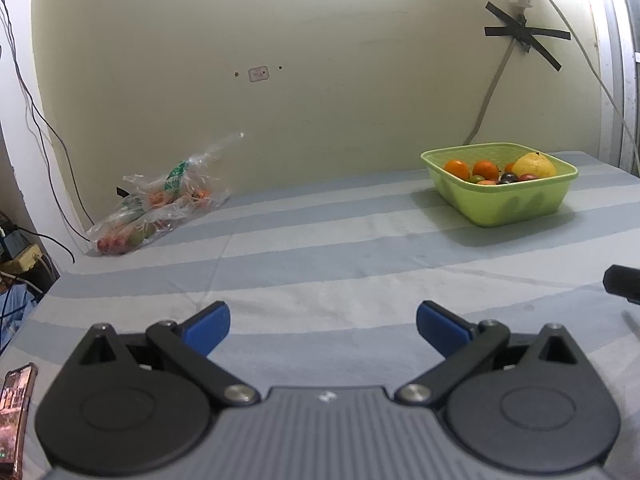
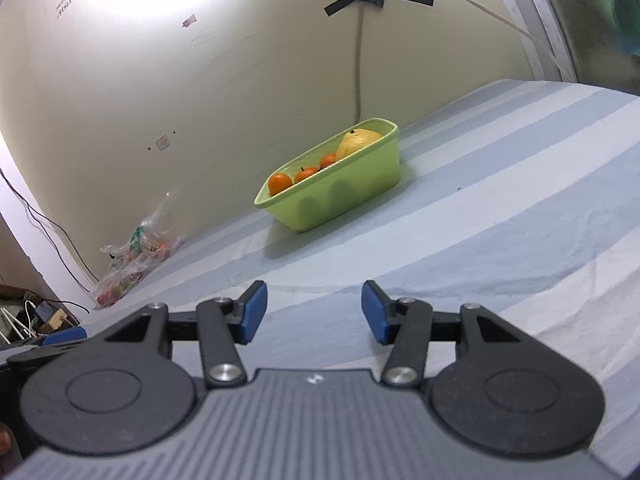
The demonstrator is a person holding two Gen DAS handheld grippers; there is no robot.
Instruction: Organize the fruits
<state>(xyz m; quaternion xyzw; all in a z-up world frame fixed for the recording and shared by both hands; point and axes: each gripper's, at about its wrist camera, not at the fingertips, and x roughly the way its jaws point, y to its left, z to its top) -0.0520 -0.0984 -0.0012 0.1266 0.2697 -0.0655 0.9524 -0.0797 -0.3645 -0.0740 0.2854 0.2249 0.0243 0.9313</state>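
The wide blue-and-white striped bed sheet [image 1: 320, 248] carries everything here, so the surface reads as a bed, and most of it lies bare.

Against the far wall on the right sits the light green square plastic basket [image 1: 500, 204], already loaded: a big yellow pear-shaped fruit [image 1: 534, 165], several small round orange fruits [image 1: 457, 169] and a few dark and green small ones beside them. That part of the sorting looks done.

Well apart from it, at the far left where sheet meets wall, lies the crumpled clear plastic bag [image 1: 160, 204] with red, orange and green fruits inside. Judging by this, those are what remains to be moved, so the job seems roughly midway.

Left claw [image 1: 323, 326]: spread wide, its blue pads holding nothing, hovering low over the near sheet and tilted downward, aimed between bag and basket.

Right claw [image 2: 314, 312]: spread less widely, also empty, angled down over the near sheet with the basket ahead of it.

A phone in a pinkish case [image 1: 16, 412] lies at the left claw's near left edge.
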